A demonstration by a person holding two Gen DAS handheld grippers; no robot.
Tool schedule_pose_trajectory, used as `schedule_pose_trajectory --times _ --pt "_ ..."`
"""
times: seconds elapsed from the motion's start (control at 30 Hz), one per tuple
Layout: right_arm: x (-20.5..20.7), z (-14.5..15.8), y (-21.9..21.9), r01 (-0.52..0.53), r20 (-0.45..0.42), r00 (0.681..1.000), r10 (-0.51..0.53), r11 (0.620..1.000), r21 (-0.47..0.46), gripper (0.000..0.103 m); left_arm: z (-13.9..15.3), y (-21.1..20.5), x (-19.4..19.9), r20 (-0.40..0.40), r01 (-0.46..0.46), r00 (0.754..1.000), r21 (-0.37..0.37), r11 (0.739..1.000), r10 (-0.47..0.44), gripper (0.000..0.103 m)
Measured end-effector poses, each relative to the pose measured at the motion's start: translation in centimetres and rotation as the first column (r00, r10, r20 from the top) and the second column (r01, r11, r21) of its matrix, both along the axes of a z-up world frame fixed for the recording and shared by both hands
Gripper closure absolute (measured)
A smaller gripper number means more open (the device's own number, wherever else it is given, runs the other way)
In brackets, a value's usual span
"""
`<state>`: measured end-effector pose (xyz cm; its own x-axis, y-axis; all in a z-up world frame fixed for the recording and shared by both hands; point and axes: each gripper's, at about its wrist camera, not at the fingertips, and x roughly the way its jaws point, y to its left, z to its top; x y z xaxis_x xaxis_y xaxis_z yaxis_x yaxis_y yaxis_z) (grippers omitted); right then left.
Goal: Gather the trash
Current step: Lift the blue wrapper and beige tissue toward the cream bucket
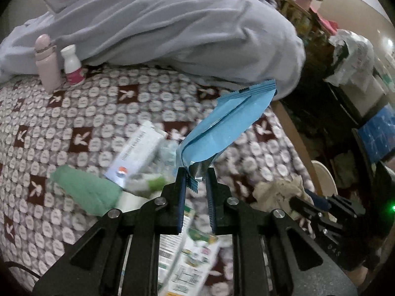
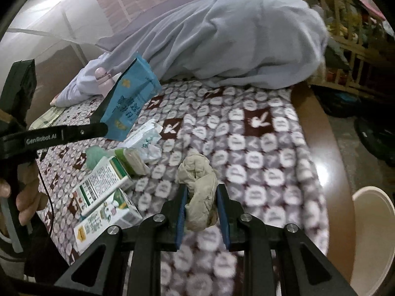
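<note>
- The left gripper (image 1: 195,172) is clenching the bottom edge of a blue wrapper (image 1: 229,123); the wrapper is sticking up and to the right from the pads, reaching toward the upper centre-right of the left wrist view, lifted clear of the patterned blanket (image 1: 74,113)
- In the right wrist view that same blue wrapper (image 2: 133,103) is showing at the left of centre, pinched at the end of the left gripper's black finger (image 2: 81,130); a hand (image 2: 27,197) is gripping the handle at the far left edge
- The right gripper (image 2: 201,192) is grasping a crumpled beige tissue (image 2: 198,192) at lower centre; the wad is bulging up above the blue pads
- Cartons (image 2: 103,192) and crumpled paper (image 2: 148,143) are lying in a loose heap on the blanket, left of the tissue; a green cloth (image 1: 86,192) is sitting at lower left of the left wrist view
- A pink bottle (image 1: 47,61) and a white bottle (image 1: 72,65) are standing upright at upper left, against a grey-blue duvet (image 1: 172,29)
</note>
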<state>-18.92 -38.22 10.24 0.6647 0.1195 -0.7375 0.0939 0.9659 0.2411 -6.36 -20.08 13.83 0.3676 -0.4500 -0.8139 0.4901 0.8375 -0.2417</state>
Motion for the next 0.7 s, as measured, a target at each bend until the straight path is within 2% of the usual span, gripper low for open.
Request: schedule_pose_trajectory --times 0.4,0.7 --pt "-2.6 -0.3 -1.5 0.035 0.001 0.999 -0.035 0.999 0.012 0.08 -0.4 -1.5 -2.6 -0.009 0.025 1.0 0.006 1.0 -0.025 0.09" --pt "-5.1 2.3 -3.5 0.085 0.069 0.994 -0.085 0.996 -0.011 0.08 0.5 -4.0 -4.3 0.0 0.075 0.997 -0.001 0.997 -0.075 0.09"
